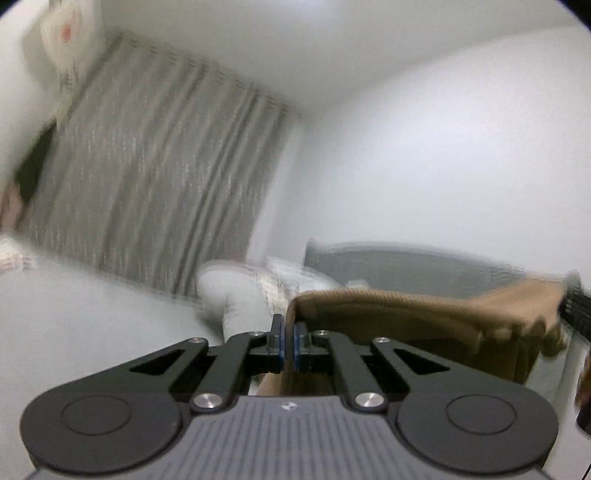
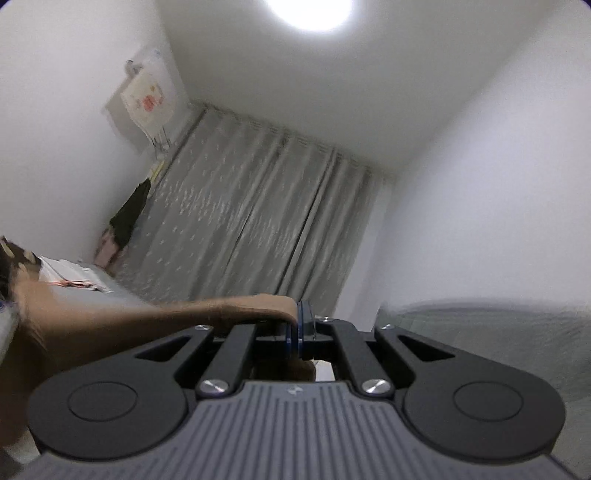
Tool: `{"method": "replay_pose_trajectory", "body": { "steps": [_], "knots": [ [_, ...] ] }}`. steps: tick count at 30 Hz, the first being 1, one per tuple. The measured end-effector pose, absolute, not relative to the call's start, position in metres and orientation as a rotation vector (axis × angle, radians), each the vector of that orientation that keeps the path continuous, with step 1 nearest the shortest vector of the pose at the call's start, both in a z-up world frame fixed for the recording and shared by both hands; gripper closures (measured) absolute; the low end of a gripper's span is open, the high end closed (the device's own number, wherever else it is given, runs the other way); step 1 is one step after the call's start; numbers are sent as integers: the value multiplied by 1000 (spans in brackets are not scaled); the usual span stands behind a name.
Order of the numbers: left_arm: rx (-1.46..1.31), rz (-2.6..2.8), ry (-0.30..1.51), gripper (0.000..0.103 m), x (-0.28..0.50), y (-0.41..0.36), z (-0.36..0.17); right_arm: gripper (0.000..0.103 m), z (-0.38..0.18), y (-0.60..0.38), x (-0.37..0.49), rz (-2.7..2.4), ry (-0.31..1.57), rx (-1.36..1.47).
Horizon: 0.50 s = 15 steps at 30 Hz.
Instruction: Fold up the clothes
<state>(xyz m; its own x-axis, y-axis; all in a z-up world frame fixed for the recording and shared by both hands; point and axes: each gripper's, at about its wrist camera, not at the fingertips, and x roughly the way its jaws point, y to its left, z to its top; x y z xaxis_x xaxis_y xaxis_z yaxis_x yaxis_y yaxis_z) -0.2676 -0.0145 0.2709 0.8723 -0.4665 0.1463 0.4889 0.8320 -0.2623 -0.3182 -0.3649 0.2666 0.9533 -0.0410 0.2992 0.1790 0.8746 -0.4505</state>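
The tan garment hangs lifted in the air, stretched between both tools. In the left wrist view it runs from the pinch point toward 3 o'clock; in the right wrist view it trails off toward 9 o'clock. The left hand-held gripper is clamped on one edge of the cloth, and the right hand-held gripper pinches another edge. Beyond, at 12 o'clock, hangs a grey curtain, with a bed below and a ceiling light overhead.
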Motion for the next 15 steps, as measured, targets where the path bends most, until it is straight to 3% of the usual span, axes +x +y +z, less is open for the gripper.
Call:
{"method": "replay_pose_trajectory", "body": {
  "steps": [3, 10, 15],
  "knots": [
    [-298, -477, -204, 100, -301, 21, 318, 100, 270, -337, -333, -149, -385, -610],
    [-314, -418, -344, 100, -359, 79, 361, 99, 268, -278, -365, -162, -571, -718],
    [-259, -370, -323, 100, -352, 80, 368, 97, 268, -274, -352, -91, -529, -632]
  ]
}}
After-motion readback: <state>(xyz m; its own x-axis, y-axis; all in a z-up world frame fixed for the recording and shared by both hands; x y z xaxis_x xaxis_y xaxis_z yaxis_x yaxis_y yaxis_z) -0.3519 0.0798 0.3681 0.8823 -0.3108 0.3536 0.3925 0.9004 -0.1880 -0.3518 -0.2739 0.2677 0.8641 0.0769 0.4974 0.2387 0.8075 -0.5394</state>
